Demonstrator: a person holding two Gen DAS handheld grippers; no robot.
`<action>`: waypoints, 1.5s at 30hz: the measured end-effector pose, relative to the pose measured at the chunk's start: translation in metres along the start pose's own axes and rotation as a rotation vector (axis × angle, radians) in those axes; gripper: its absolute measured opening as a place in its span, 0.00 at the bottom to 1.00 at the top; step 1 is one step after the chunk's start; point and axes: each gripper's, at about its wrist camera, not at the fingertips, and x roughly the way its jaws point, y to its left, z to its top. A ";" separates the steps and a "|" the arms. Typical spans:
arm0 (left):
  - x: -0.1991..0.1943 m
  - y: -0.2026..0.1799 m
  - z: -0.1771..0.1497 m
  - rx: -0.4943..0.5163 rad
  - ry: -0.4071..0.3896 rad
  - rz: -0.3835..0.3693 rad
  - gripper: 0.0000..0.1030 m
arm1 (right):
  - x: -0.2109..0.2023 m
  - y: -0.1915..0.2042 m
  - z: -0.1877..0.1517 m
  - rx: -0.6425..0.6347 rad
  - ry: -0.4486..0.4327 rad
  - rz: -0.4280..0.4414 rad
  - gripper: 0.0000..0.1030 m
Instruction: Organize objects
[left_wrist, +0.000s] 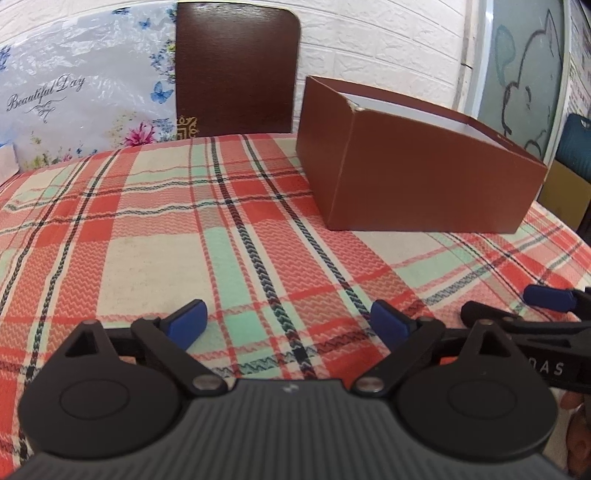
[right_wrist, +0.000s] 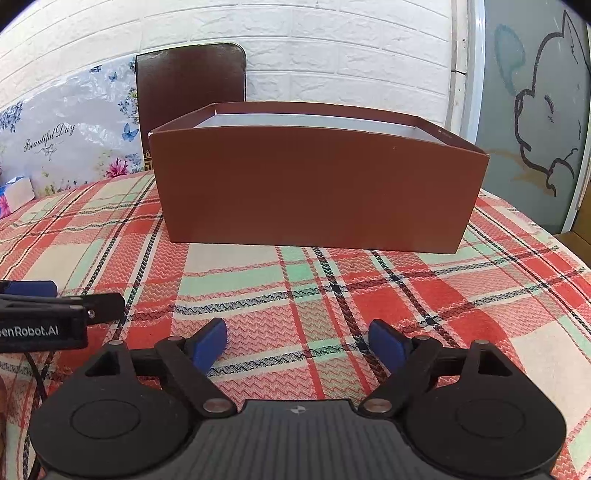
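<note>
Brown box: a big brown cardboard box (right_wrist: 314, 188) with no lid and a white inside sits on the desk (right_wrist: 424, 295), toward the far side. Its open top faces up, so things can be dropped in from above.
Inside the box: the side walls hide it, so I cannot tell what is in there.
Desk cover: a red, green and cream checked cloth is spread flat over the desk.
Left gripper: the left gripper (left_wrist: 288, 326) has black arms and blue pads. It hangs low over the cloth, spread wide, with nothing in it. The box is ahead and to its right.
Right gripper: the right gripper (right_wrist: 297, 343) is also spread wide and holds nothing. It points right at the long side of the box.
Why side by side: both grippers sit close together near the front edge, maybe ready to start.
Things to tidy: no loose things show on the cloth.
Behind the desk: a dark brown chair back (left_wrist: 236, 70) and a flowery plastic sheet (left_wrist: 74, 92) stand by a white brick wall (right_wrist: 332, 48).
</note>
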 end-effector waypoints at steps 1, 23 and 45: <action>0.001 -0.003 0.000 0.016 0.004 -0.002 0.94 | 0.000 0.000 0.000 0.000 -0.001 -0.001 0.82; 0.009 -0.013 0.001 0.063 0.034 0.055 1.00 | -0.003 -0.001 -0.002 0.022 -0.005 0.052 0.90; -0.057 -0.044 0.047 0.027 0.130 0.139 1.00 | -0.100 -0.026 0.022 0.198 -0.085 0.083 0.97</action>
